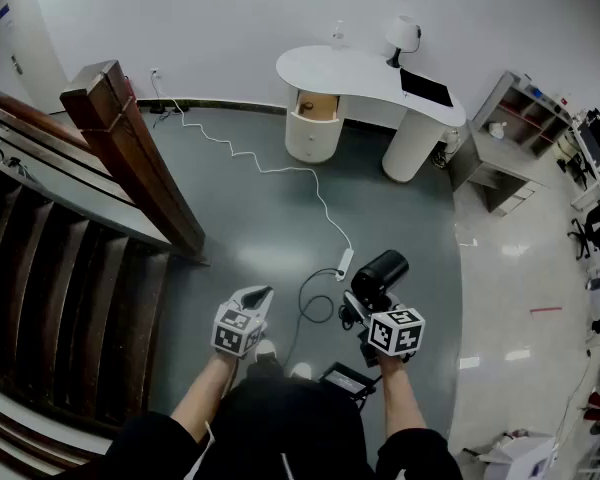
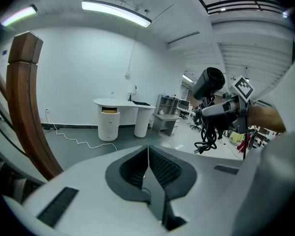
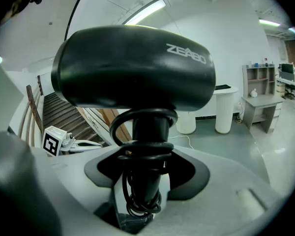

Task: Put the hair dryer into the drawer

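A black hair dryer [image 1: 380,271] stands upright in my right gripper [image 1: 365,310], whose jaws are shut on its handle with the cord wound round it. In the right gripper view the dryer [image 3: 137,68] fills the upper frame above the gripper [image 3: 145,168]. My left gripper [image 1: 259,295] is shut and empty, level with the right one; its pads [image 2: 160,166] meet in the left gripper view. Far ahead by the wall stands a white curved desk [image 1: 365,71] with an open drawer [image 1: 318,106]. The left gripper view shows the dryer [image 2: 209,82] and the drawer [image 2: 109,110].
A wooden staircase with a thick post [image 1: 130,148] takes up the left side. A white cable [image 1: 280,173] runs across the grey floor to a power strip [image 1: 345,263]. A grey shelf unit [image 1: 500,143] stands right of the desk, and a lamp [image 1: 403,36] on it.
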The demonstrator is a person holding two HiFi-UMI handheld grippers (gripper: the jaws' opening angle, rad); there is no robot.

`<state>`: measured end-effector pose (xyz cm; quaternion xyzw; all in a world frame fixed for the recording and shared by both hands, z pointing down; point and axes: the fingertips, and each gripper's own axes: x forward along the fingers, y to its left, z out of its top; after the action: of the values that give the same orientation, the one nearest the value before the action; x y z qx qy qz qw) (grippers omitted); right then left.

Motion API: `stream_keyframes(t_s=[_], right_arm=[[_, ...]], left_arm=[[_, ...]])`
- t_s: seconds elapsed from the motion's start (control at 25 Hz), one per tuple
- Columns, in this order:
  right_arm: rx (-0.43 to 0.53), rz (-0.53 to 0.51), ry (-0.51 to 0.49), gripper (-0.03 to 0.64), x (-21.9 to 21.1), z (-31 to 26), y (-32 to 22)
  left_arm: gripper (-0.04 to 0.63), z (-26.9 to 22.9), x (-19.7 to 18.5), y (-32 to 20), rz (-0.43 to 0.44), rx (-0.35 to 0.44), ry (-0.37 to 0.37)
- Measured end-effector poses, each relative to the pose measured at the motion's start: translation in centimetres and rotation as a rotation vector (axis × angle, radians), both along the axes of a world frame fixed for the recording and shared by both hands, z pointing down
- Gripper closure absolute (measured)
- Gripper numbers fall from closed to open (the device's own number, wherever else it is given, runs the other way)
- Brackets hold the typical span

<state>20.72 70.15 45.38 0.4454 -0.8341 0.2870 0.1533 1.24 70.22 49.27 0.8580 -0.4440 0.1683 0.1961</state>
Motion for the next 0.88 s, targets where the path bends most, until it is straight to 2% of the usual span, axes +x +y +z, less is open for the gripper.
stream_keyframes(t_s=[0.28,0.88], right_arm=[[-0.016,-0.003,0.02,0.374,-0.3,0.4,-0.1],[-0.036,0.004,0.013,0.374,-1.0,0.9,-1.0]], left_arm=[[0.58,1.1,-0.8,0.1,0.011,-0.031,-0.015],[0.581,0.4,-0.5,-1.3,0.029,-0.026,-0.007]])
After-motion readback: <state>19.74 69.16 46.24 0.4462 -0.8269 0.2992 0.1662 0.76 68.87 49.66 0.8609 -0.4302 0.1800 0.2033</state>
